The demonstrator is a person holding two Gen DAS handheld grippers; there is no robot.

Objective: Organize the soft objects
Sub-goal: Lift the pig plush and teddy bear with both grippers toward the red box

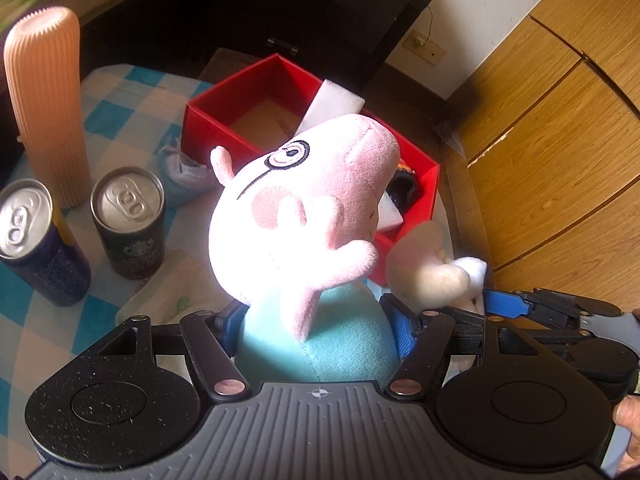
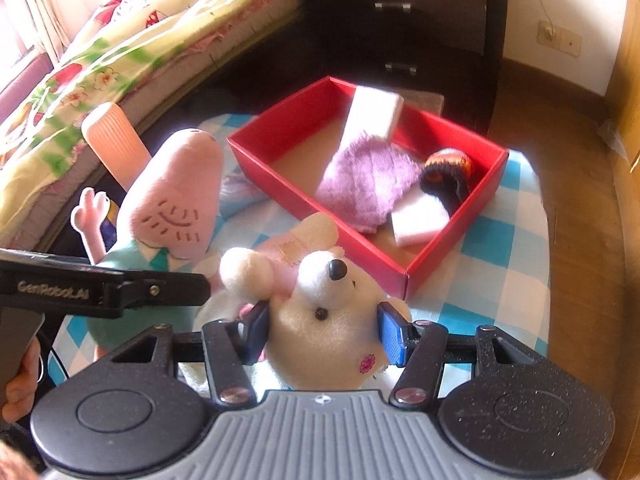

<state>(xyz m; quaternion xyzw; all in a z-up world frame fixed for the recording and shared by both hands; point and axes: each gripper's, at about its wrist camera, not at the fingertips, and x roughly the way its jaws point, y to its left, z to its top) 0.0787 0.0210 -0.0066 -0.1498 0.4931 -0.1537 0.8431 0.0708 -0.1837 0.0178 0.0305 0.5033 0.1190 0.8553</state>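
My left gripper (image 1: 316,324) is shut on the teal body of a pink pig plush (image 1: 304,200), held upright; the same pig plush (image 2: 176,204) shows at the left of the right wrist view. My right gripper (image 2: 322,330) is shut on a cream bear plush (image 2: 324,304), its blue pads pressing both sides. The bear plush (image 1: 428,276) also appears right of the pig in the left wrist view. Behind them the red box (image 2: 288,184) holds a purple furry piece (image 2: 368,184), two white sponges (image 2: 420,218) and a dark knitted item (image 2: 446,176).
Two drink cans (image 1: 128,220) and a tall ribbed peach bottle (image 1: 48,104) stand on the blue checked tablecloth (image 1: 120,96) at the left. A small blue shoe (image 1: 184,176) lies by the box. A bed, a dark drawer cabinet (image 2: 400,20) and wooden cupboards (image 1: 560,140) surround the table.
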